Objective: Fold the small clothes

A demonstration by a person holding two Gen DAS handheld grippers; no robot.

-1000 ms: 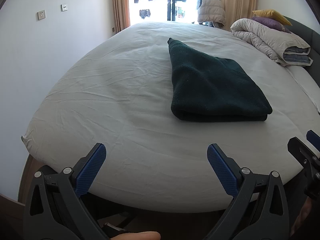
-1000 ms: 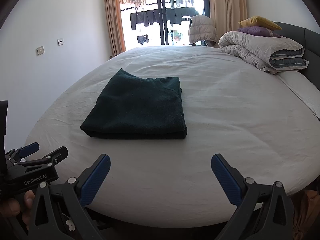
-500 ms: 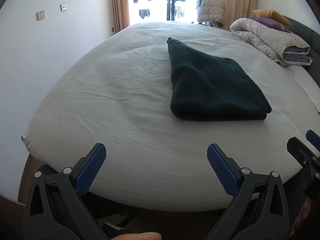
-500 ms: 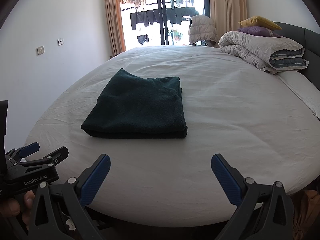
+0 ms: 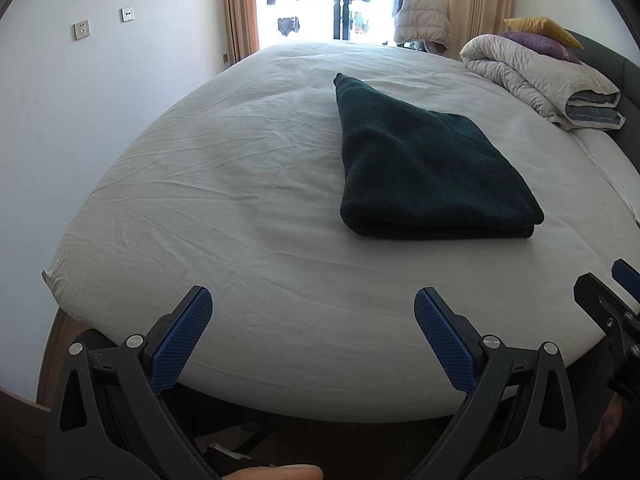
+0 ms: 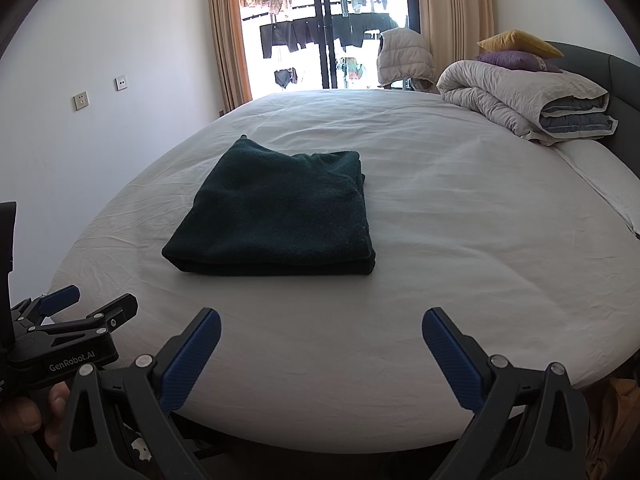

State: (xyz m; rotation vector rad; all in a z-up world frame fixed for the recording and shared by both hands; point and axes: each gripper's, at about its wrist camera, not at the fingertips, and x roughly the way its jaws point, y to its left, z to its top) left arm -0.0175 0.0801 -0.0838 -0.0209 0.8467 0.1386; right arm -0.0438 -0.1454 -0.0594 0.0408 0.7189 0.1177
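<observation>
A dark green garment (image 5: 424, 172) lies folded into a neat rectangle on the white bed sheet (image 5: 240, 184). It also shows in the right wrist view (image 6: 276, 216), left of centre. My left gripper (image 5: 312, 320) is open and empty, held above the bed's near edge, short of the garment. My right gripper (image 6: 320, 336) is open and empty, also back at the near edge. The left gripper shows at the lower left of the right wrist view (image 6: 88, 308).
A rolled grey duvet (image 6: 528, 100) with a purple pillow (image 6: 516, 60) and a yellow pillow (image 6: 520, 42) lies at the bed's far right by the dark headboard (image 6: 616, 80). A padded vest (image 6: 404, 56) hangs by the balcony door. A white wall (image 5: 80, 120) is on the left.
Almost nothing has changed. Both grippers stay open near the bed's edge, and the garment lies still.
</observation>
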